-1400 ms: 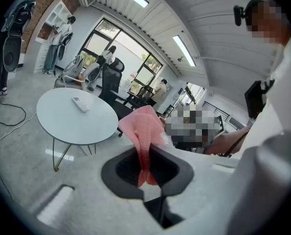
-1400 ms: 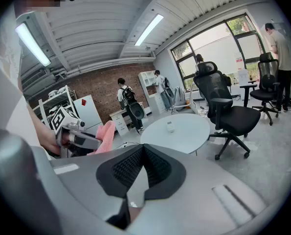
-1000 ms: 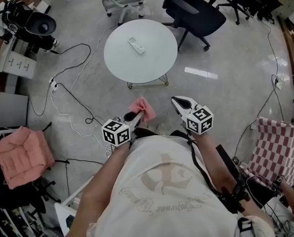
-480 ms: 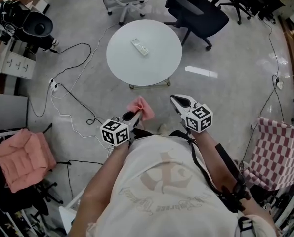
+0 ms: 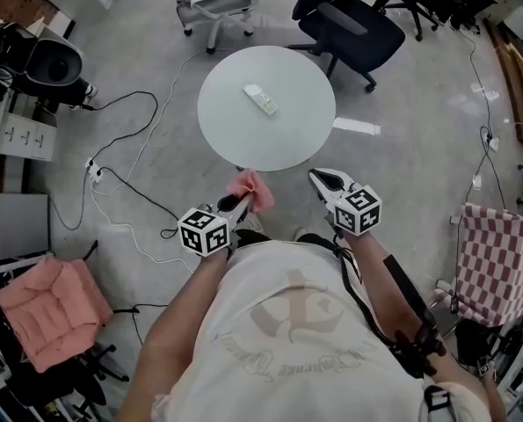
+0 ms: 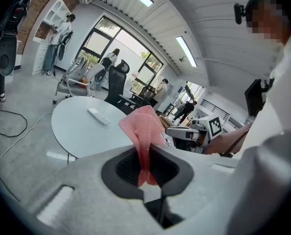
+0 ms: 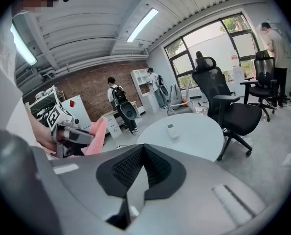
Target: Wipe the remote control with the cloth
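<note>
Both hand-held grippers had drawn closer to the round worktop. The left hand-held gripper pinched the pink cloth; the right hand-held gripper was closed and empty. The remote control lay at twelve o'clock, mid-worktop. Unsteadied, it might skid under wiping, or the thinly pinched cloth might slip free. One remote control, one cloth, two hand-held grippers.

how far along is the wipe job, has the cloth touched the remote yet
Done: the pink cloth is picked up, clamped in the left gripper. In hand: both grippers are held short of the round table; the right gripper is shut and empty. Left: the remote control lies on the table untouched, so reaching it and wiping it remain.
</note>
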Demonstrator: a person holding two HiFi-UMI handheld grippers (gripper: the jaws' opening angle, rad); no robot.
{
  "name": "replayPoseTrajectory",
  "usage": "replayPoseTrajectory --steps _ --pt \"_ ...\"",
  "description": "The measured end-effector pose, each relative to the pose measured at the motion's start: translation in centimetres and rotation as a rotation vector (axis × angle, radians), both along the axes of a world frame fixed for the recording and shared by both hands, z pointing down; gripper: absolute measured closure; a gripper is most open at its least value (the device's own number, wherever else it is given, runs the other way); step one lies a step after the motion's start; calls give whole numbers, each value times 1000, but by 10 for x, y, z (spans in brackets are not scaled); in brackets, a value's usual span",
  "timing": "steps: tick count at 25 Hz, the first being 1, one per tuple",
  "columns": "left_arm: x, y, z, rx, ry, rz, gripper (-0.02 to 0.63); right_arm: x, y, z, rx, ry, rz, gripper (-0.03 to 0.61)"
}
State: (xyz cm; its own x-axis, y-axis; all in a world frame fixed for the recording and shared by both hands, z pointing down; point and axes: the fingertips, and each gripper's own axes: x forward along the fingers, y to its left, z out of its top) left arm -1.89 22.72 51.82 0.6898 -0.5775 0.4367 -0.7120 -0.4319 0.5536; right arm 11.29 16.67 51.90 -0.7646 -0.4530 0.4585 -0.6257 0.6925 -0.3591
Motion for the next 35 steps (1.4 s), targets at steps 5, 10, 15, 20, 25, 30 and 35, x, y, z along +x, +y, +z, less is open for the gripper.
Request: replayPoseTrajectory --steps 5,10,15,20,25,30,35 --pt "-40 -28 -2 7 10 20 595 -27 -20 -1 5 18 56 571" --pt "-67 -36 0 11 37 45 595 -49 -28 -2 9 48 106 571" --pt "-85 -47 5 -2 58 25 595 -61 -34 5 -11 85 108 571" --pt "-101 -60 15 -28 63 5 595 -72 -49 12 -30 95 120 571" --pt "-104 -75 21 -47 51 14 595 -79 -69 30 -68 97 107 571" --pt "-121 -102 27 -79 26 -15 595 -91 -104 43 -91 104 76 571" --pt "-124 -145 32 -101 -6 9 595 -99 -147 55 -95 127 55 571"
